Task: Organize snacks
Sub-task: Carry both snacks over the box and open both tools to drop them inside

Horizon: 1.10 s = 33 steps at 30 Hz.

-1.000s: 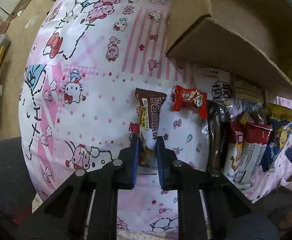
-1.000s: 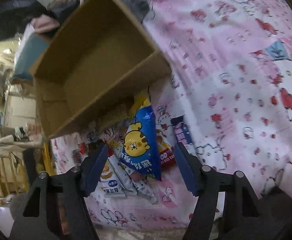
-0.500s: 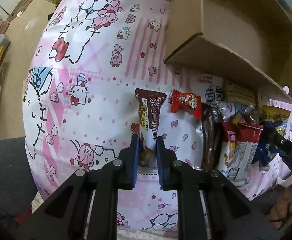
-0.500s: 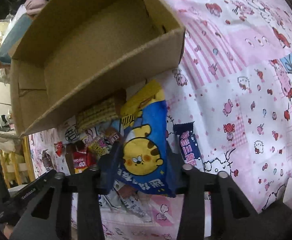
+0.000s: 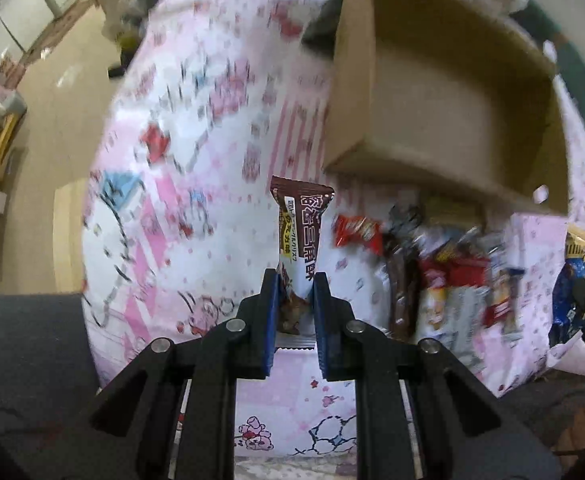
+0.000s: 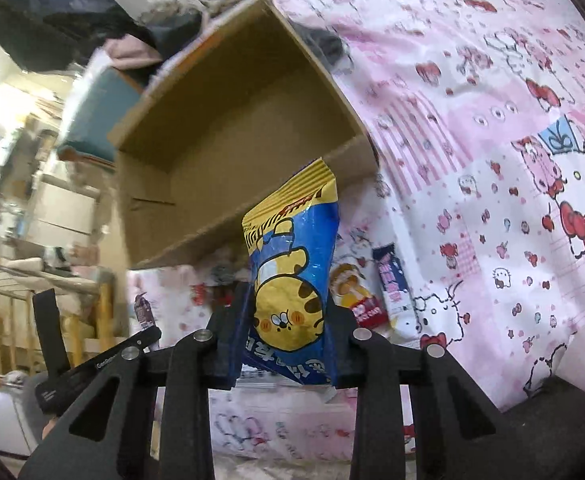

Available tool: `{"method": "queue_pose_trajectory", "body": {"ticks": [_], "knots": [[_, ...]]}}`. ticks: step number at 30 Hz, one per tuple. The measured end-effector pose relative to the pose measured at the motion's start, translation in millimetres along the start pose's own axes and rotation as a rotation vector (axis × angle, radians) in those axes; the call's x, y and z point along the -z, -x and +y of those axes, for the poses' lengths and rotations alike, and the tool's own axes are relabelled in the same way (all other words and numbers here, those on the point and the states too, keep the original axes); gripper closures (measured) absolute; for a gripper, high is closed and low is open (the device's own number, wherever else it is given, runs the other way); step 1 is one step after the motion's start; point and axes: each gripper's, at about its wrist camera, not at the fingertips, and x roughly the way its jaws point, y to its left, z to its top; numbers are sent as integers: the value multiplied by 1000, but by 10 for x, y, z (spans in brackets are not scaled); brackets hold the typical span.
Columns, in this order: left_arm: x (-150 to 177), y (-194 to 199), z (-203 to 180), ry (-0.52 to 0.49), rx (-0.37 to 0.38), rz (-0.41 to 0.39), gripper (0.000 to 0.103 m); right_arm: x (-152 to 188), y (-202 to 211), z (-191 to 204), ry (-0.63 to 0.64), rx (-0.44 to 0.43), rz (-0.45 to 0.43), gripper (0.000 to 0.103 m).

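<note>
My left gripper (image 5: 295, 292) is shut on a brown and white snack bar (image 5: 299, 232) and holds it up off the pink cartoon-print cloth (image 5: 196, 184). My right gripper (image 6: 286, 320) is shut on a blue and yellow tiger-print snack bag (image 6: 292, 272), lifted in front of the open cardboard box (image 6: 228, 140). The box also shows in the left wrist view (image 5: 448, 92), beyond the bar, and looks empty. A row of loose snack packets (image 5: 444, 276) lies on the cloth below the box's near wall.
A red candy packet (image 5: 358, 232) lies right of the held bar. A dark blue bar (image 6: 392, 284) and a red and white packet (image 6: 356, 300) lie right of the tiger bag. The other gripper (image 6: 92, 364) shows low left. Floor and furniture lie left of the bed.
Both grippers have risen with their snacks, away from the cloth. The right one has closed on the tiger bag and lifted it out of the pile. The left view is motion-blurred.
</note>
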Motion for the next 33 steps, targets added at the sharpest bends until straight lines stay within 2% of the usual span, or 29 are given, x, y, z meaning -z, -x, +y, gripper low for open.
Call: {"method": "queue_pose_trajectory", "body": {"ticks": [6, 11, 17, 24, 26, 27, 30, 33], "knots": [[-224, 567, -131, -47, 39, -175, 90, -156, 401, 160, 63, -184, -172, 71], [-627, 646, -406, -115, 43, -244, 90, -405, 370, 319, 105, -227, -230, 71], [-968, 500, -795, -189, 55, -274, 90, -732, 178, 423, 166, -147, -225, 71], [-1095, 88, -1186, -307, 85, -314, 90, -902, -187, 349, 151, -82, -181, 71], [-1097, -70, -1238, -321, 90, -307, 90, -854, -269, 357, 160, -55, -165, 71], [-1105, -153, -1246, -314, 82, -285, 90, -843, -296, 351, 164, -45, -159, 71], [-1116, -287, -1204, -294, 120, -224, 90, -795, -391, 318, 171, -22, -138, 71], [-1104, -355, -1179, -316, 95, -223, 90, -775, -442, 288, 179, -10, -133, 71]]}}
